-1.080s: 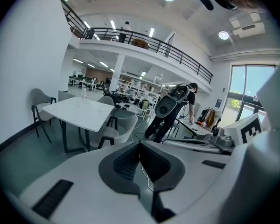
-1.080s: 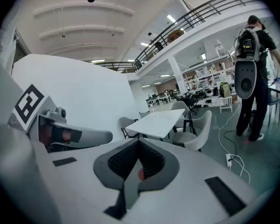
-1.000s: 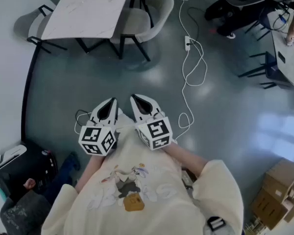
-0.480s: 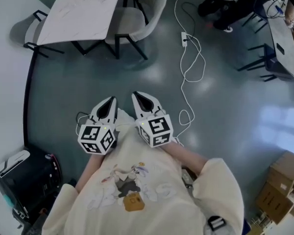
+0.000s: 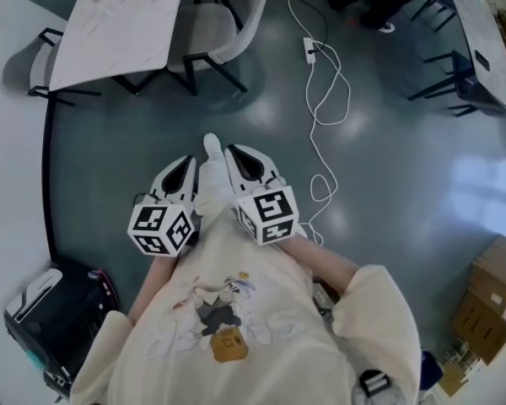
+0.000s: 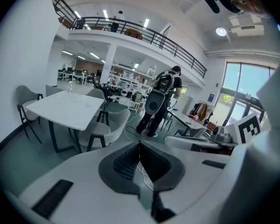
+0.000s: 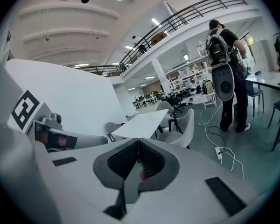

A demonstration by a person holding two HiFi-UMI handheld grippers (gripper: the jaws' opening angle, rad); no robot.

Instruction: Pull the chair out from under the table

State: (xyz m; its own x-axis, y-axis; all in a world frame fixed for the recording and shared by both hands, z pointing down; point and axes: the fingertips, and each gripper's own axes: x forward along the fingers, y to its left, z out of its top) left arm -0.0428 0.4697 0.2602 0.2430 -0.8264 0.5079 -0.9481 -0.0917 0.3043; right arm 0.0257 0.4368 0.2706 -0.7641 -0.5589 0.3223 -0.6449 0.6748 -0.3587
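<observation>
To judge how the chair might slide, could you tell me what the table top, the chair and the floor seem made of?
The table top is white with faint grey veining: marble or a marble-look laminate. The chair has a pale grey shell, plastic or upholstery, on thin black legs, probably metal. The floor is dark grey and glossy, mirroring window light: likely polished concrete or epoxy.

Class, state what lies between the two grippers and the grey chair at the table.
Head view: bare grey floor, save a white shoe tip just ahead of the left gripper and right gripper; the white cable lies off right.
</observation>
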